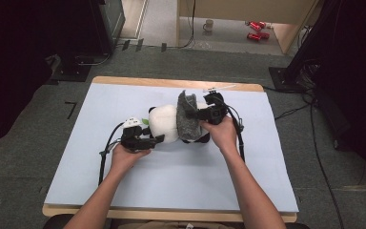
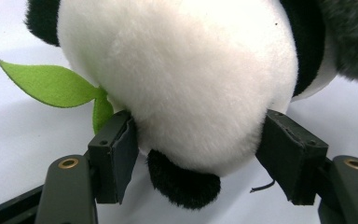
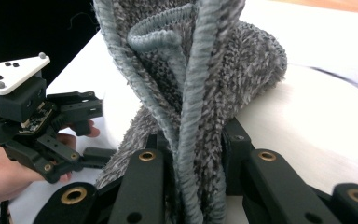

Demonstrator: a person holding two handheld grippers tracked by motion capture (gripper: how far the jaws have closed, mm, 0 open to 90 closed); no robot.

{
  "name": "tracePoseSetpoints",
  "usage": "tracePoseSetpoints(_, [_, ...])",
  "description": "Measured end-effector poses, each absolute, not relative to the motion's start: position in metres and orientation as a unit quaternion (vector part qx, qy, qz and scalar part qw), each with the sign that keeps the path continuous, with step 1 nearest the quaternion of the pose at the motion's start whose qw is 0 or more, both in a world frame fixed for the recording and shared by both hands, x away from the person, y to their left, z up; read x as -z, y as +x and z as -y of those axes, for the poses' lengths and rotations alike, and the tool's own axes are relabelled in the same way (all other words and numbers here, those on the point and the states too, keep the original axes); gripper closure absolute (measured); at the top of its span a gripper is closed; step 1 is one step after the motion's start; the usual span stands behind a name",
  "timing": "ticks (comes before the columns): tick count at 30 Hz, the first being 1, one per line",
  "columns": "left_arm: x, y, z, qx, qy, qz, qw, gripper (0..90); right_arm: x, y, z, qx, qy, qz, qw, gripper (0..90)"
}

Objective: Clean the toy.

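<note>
From the high view, a white-and-black plush panda toy (image 1: 164,123) lies near the middle of the pale blue mat (image 1: 171,176) that covers the wooden table (image 1: 124,81). The left gripper (image 1: 158,139) sits at the panda's near left side, its jaws spread around the white body. The right gripper (image 1: 190,115) comes in from the right and pinches a grey knitted fuzzy garment (image 1: 187,117), which stands up over the panda's right half and drapes down onto it. A small green leaf (image 1: 145,121) pokes out at the toy's left.

In the left gripper view, the left gripper (image 2: 198,149) has its two black pads pressed against either side of the round white plush body (image 2: 182,79), holding it wide. A green felt leaf (image 2: 51,84) juts out just beside the left pad, and a black plush foot (image 2: 184,184) hangs between the jaws.

In the right gripper view, the right gripper (image 3: 196,158) is pressed together on bunched folds of the grey knit (image 3: 191,79), its ribbed hem running between the jaws. The left gripper (image 3: 91,112), held in a hand (image 3: 4,172), is farther off at the left.
</note>
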State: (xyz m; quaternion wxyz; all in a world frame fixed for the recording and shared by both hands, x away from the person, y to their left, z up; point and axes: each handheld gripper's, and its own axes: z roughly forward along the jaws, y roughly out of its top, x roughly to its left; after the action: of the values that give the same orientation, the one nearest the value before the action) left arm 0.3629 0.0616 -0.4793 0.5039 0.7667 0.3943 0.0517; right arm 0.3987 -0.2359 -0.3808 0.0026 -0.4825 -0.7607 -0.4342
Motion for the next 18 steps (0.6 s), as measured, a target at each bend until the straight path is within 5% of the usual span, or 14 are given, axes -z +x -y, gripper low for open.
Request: tracePoseSetpoints(18, [0.479, 0.364, -0.063, -0.051, 0.770, -0.390, 0.502, 31.5, 0.394, 0.379, 0.303, 0.444, -0.519, 0.731, -0.009, 75.0])
